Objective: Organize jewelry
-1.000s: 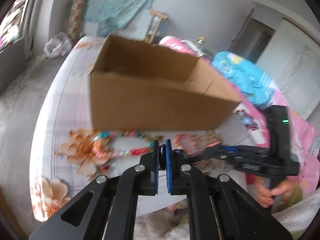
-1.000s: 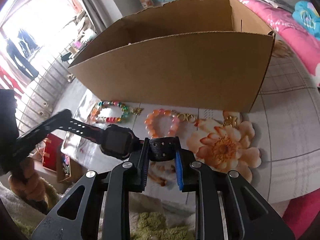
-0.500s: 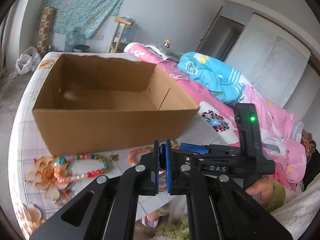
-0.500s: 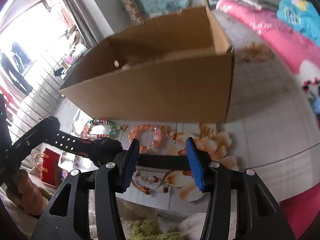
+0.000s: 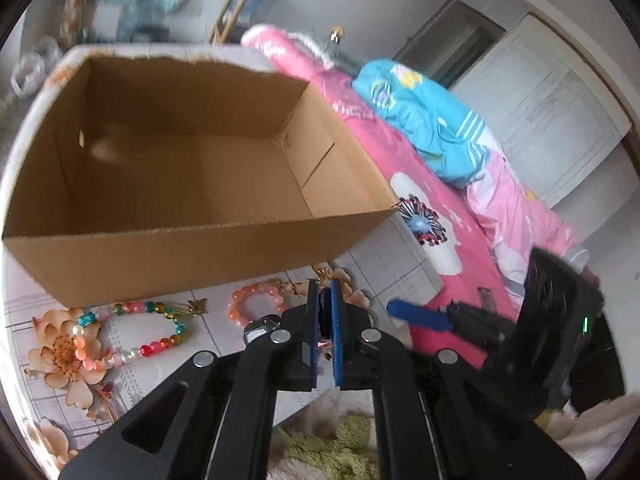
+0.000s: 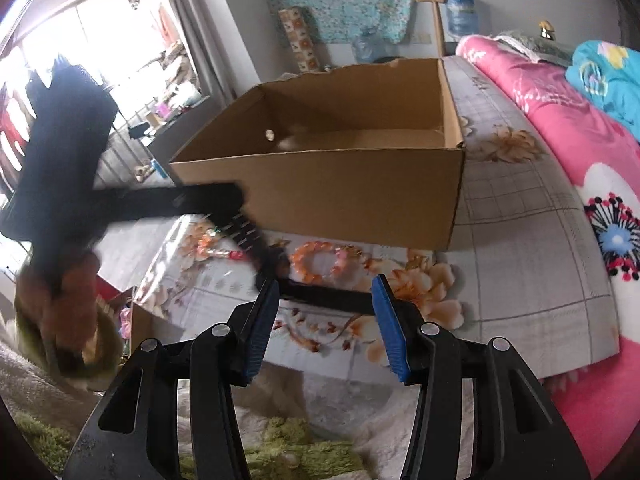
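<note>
Two bracelets, multicolor bead bracelet (image 5: 136,332) and orange bead bracelet (image 5: 256,306), laid before cardboard box (image 5: 180,248). Black watch (image 6: 256,244) pinched by near-shut left gripper (image 5: 325,336); right gripper (image 6: 324,320) spread wide, nothing held.

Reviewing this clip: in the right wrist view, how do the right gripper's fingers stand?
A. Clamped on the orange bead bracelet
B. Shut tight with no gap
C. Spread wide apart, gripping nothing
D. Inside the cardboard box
C: the right gripper has its blue pads far apart, and the black watch strap merely crosses beyond them.
</note>
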The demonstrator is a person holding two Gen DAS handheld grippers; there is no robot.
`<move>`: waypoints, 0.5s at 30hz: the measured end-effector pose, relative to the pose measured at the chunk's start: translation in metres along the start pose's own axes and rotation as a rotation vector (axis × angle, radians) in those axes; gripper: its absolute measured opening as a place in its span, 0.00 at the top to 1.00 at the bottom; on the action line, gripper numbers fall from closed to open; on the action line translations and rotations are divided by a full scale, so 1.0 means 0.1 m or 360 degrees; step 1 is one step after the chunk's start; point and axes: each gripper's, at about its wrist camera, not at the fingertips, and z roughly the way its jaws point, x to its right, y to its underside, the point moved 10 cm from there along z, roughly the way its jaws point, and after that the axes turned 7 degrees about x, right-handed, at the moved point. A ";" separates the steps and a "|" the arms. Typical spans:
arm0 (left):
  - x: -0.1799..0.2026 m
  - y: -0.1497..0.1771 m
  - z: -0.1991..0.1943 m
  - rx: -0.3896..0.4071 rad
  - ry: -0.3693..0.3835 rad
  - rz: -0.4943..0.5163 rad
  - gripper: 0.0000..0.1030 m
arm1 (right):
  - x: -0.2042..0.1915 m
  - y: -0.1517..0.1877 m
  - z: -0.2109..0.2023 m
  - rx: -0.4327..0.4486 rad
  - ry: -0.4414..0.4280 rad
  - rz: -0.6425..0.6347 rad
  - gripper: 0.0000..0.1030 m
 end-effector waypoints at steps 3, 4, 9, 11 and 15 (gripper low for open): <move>-0.01 -0.05 0.04 -0.0074 -0.0009 0.0000 0.96 | -0.11 0.20 0.16 0.0025 -0.0031 -0.0026 0.55; -0.01 -0.06 0.07 -0.0107 -0.0011 -0.0015 0.95 | -0.11 0.25 0.18 0.0029 -0.0037 -0.0027 0.55; -0.01 -0.06 0.11 -0.0185 -0.0004 -0.0054 0.95 | -0.14 0.55 0.51 0.0027 -0.0121 -0.0028 0.55; -0.01 -0.06 0.09 -0.0179 -0.0014 -0.0052 0.95 | -0.12 0.63 0.75 0.0024 -0.0119 -0.0051 0.55; -0.05 -0.06 0.05 -0.0167 -0.0005 -0.0092 0.95 | 0.14 0.51 1.04 0.0035 -0.0106 -0.0035 0.55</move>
